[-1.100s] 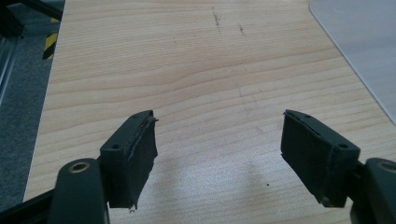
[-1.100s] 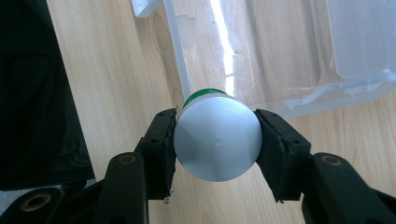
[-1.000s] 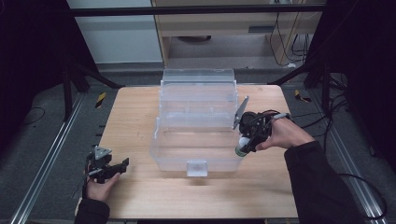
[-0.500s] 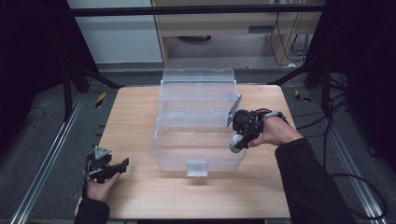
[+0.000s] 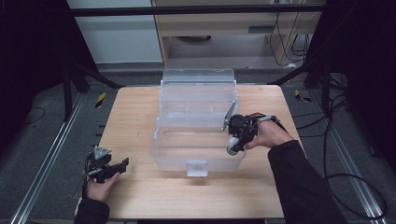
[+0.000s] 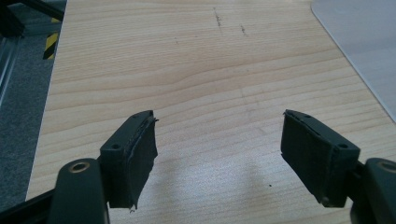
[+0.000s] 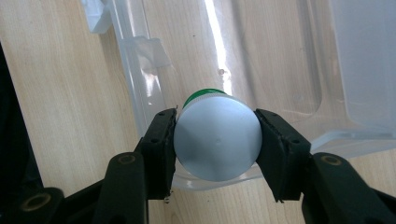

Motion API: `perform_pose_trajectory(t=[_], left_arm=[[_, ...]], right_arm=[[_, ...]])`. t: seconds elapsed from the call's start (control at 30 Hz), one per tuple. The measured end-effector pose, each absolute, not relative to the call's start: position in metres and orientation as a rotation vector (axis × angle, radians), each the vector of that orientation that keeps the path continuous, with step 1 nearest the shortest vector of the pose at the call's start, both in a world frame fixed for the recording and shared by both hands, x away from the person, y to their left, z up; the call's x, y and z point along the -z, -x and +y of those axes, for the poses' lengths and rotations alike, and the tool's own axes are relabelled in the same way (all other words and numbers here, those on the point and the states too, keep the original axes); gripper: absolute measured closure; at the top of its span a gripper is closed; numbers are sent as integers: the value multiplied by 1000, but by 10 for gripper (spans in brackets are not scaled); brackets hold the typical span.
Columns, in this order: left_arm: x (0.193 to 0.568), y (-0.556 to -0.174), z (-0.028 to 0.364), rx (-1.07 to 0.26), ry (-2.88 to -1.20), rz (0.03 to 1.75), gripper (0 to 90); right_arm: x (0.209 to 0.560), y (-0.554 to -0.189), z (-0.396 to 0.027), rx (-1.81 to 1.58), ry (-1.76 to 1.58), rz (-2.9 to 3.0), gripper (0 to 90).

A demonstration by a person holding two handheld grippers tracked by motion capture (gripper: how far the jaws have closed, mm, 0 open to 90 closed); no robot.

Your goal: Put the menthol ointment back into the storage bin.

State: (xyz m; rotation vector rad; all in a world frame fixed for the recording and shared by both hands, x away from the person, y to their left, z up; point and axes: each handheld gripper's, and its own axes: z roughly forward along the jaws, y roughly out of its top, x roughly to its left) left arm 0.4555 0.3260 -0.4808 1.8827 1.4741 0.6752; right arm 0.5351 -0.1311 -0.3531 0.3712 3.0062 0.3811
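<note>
Since a second ago, the right gripper [image 5: 232, 145] has moved leftward with its load, from the right wall of the clear plastic bin [image 5: 198, 140] to a spot over the bin's front right corner. Its two black jaws are closed on a small white bottle [image 7: 217, 140] with a green cap, one jaw pressed to each side of the round body. In the right gripper view the bottle's pale flat base faces the camera and the green cap points away, toward the bin's transparent floor beyond the jaws. The bin's front rim runs just under the bottle, with bare wood of the table [image 5: 140, 196] on the near side. The person's right hand [image 5: 268, 135] holds the gripper, and a dark sleeve leads back from it.

The left gripper [image 6: 217, 154] has stayed put. Its jaws stand wide apart with nothing between them, only wood grain ahead. A corner of the clear bin shows beyond the far right of these jaws. In the high view this gripper rests in the left hand [image 5: 100, 186] near the table's front left edge, well apart from the bin.
</note>
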Motion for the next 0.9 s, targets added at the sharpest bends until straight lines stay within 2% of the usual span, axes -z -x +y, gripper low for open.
perform_pose_trajectory(t=[0.9], left_arm=[[481, -456, 326, -676, -1890, 1474, 263]], right_arm=[[391, -538, -137, -332, -383, 3039, 506]])
